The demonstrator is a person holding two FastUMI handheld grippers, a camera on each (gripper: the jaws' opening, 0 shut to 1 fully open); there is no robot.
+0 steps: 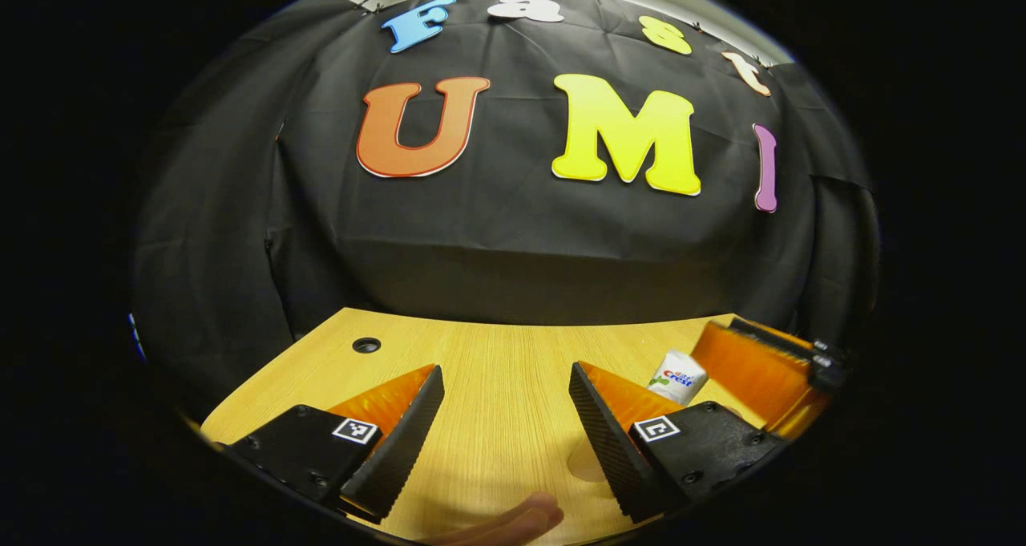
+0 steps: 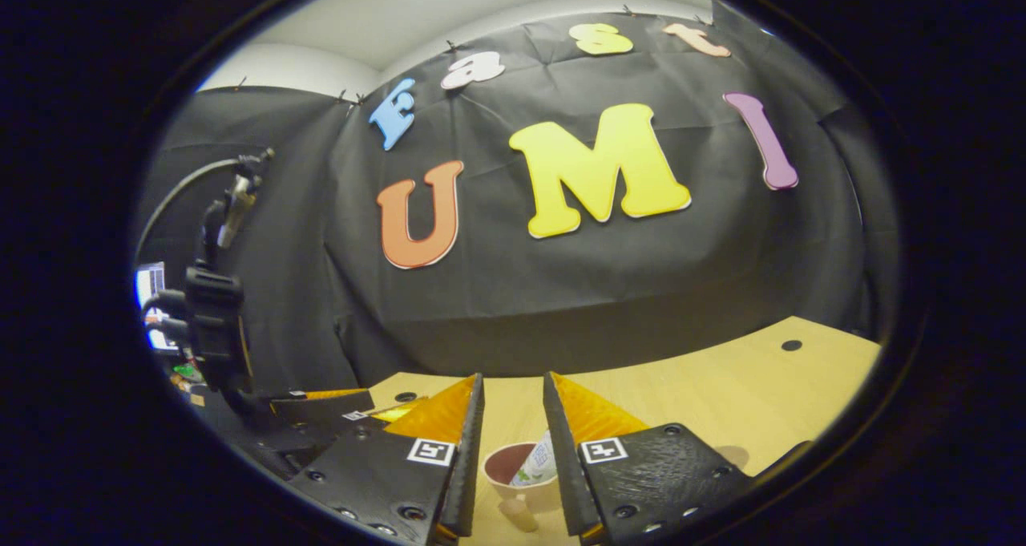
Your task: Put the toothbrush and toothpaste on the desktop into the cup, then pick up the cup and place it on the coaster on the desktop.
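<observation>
In the right gripper view a small cup (image 2: 505,467) with a brownish-pink inside stands on the wooden desk (image 2: 721,402). The white toothpaste tube (image 2: 542,459) leans in the cup, against its right side. My right gripper (image 2: 513,382) hovers just above it, its fingers a narrow gap apart, and only the right finger is near the tube. A pinkish rounded piece (image 2: 517,514) lies just in front of the cup; I cannot tell whether it is the toothbrush. In the left gripper view my left gripper (image 1: 505,382) is wide open over bare desk. The toothpaste (image 1: 677,378) stands to its right beside the right gripper (image 1: 753,370).
A pinkish rounded end (image 1: 513,522) pokes in at the bottom edge between the left fingers. Cable holes (image 1: 366,345) (image 2: 791,345) mark the desk's far corners. The black cloth wall runs along the desk's back edge. The left gripper and its cabled handle (image 2: 216,321) stand left of the cup.
</observation>
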